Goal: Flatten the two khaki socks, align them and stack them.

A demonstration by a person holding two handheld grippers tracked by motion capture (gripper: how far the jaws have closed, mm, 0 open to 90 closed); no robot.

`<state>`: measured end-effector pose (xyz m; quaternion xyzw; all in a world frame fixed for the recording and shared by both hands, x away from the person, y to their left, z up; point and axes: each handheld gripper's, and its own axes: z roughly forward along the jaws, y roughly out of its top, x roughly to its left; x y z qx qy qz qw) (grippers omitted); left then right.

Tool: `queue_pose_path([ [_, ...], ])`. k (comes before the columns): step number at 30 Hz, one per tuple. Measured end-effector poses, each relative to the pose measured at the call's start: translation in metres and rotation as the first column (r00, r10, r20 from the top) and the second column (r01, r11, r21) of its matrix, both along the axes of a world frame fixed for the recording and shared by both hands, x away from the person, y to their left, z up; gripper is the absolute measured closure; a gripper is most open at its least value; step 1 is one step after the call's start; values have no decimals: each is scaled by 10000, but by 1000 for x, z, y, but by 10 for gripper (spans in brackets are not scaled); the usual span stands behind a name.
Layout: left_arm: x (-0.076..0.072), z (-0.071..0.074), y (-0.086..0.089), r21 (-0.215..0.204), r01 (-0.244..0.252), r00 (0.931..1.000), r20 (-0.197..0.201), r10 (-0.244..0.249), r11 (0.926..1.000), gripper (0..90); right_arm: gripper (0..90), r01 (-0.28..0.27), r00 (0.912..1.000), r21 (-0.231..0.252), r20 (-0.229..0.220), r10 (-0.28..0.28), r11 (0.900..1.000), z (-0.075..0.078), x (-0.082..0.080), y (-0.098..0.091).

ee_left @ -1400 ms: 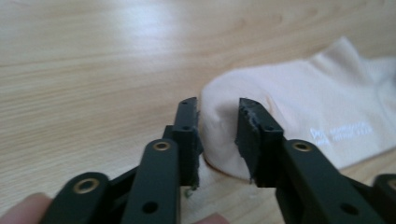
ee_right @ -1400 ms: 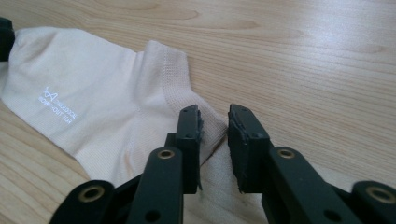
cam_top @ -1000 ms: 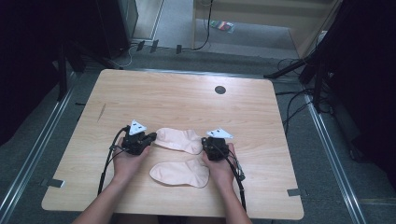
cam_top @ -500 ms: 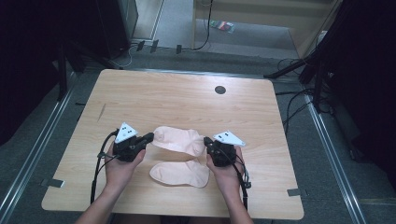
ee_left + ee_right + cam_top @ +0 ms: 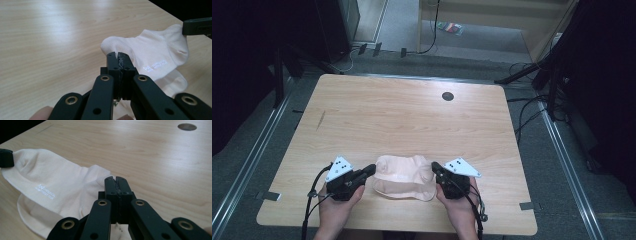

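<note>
The socks [image 5: 404, 176] lie low and centre in the high view, on the near part of the desk [image 5: 412, 120], one pale sock resting on top of the other so that the lower one peeks out along the bottom edge. The left gripper [image 5: 370, 170] sits at the left end of the pile, lower left of centre in that frame, and the right gripper [image 5: 435, 168] sits at the right end, each held in a hand [image 5: 334, 207] coming up from the bottom edge.

In the left gripper view the jaws stand pressed together in the lower middle of the frame, pinching the near edge of the upper sock [image 5: 152, 53], which spreads toward the upper right; small white lettering [image 5: 155, 65] shows on its fabric. At the far right edge of that frame the other gripper's black tip meets the sock's far end.

In the right gripper view the jaws are likewise clamped tight at lower centre on the sock's edge, with the cloth running off to the left of the frame, and the lower sock [image 5: 32, 216] shows beneath it at lower left. A dark round hole [image 5: 187, 126] marks the desk at upper right.
</note>
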<state>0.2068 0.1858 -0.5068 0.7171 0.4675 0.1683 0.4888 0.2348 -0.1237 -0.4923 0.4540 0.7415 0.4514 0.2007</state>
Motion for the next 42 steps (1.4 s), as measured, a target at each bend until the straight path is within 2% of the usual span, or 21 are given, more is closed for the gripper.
queue_pose_path([
  [3, -6, -3, -1, 94, 81, 9999, -65, -80, 9999, 899, 900, -40, 9999, 26, -137, 40, 10000, -5, -6, -2],
  [6, -16, -10, -3, 391, 155, 9998, -124, -150, 9991, 898, 900, -32, 9997, 141, -243, 36, 9999, -13, -14, -6],
  [12, -20, -24, -2, 335, 245, 9987, -449, -230, 9991, 898, 900, -36, 9985, 144, -552, 44, 9999, -21, -18, -8],
  [19, -20, -28, -2, 328, 383, 9981, -505, -366, 9987, 898, 900, -132, 9983, -42, -564, 130, 9999, -22, -24, -9],
  [21, -20, -30, -5, 529, 462, 9980, -462, -437, 9975, 897, 900, -123, 9984, -202, -562, 111, 9997, -23, -25, -10],
  [28, -20, -33, -9, 1225, 476, 9987, -253, -448, 9913, 896, 900, -71, 9971, -197, -760, 56, 9998, -32, -23, -10],
  [31, -20, -35, -10, 1275, 522, 9983, -311, -486, 9905, 895, 900, -82, 9971, -206, -756, 66, 9998, -33, -23, -10],
  [34, -19, -38, -13, 1527, 659, 9973, -436, -599, 9861, 888, 900, -127, 9962, -250, -864, 105, 9996, -36, -22, -10],
  [37, -19, -37, -13, 1494, 553, 9981, -359, -505, 9872, 840, 889, -218, 9943, -278, -1053, 187, 9994, -38, -22, -10],
  [38, -20, -34, -11, 1277, 72, 10000, -56, -66, 9918, 726, 788, -209, 9920, -174, -1251, 186, 9996, -41, -20, -10],
  [39, -20, -34, -11, 1277, 72, 10000, -56, -66, 9918, 678, 788, -209, 9920, -174, -1251, 186, 9996, -41, -20, -10],
  [40, -21, -30, -8, 889, -199, 9995, 244, 178, 9958, 636, 669, -111, 9919, 12, -1268, 112, 9999, -41, -20, -11],
  [42, -21, -28, -6, 774, -282, 9989, 392, 252, 9966, 624, 638, -74, 9926, 160, -1210, 92, 9998, -40, -19, -11],
])
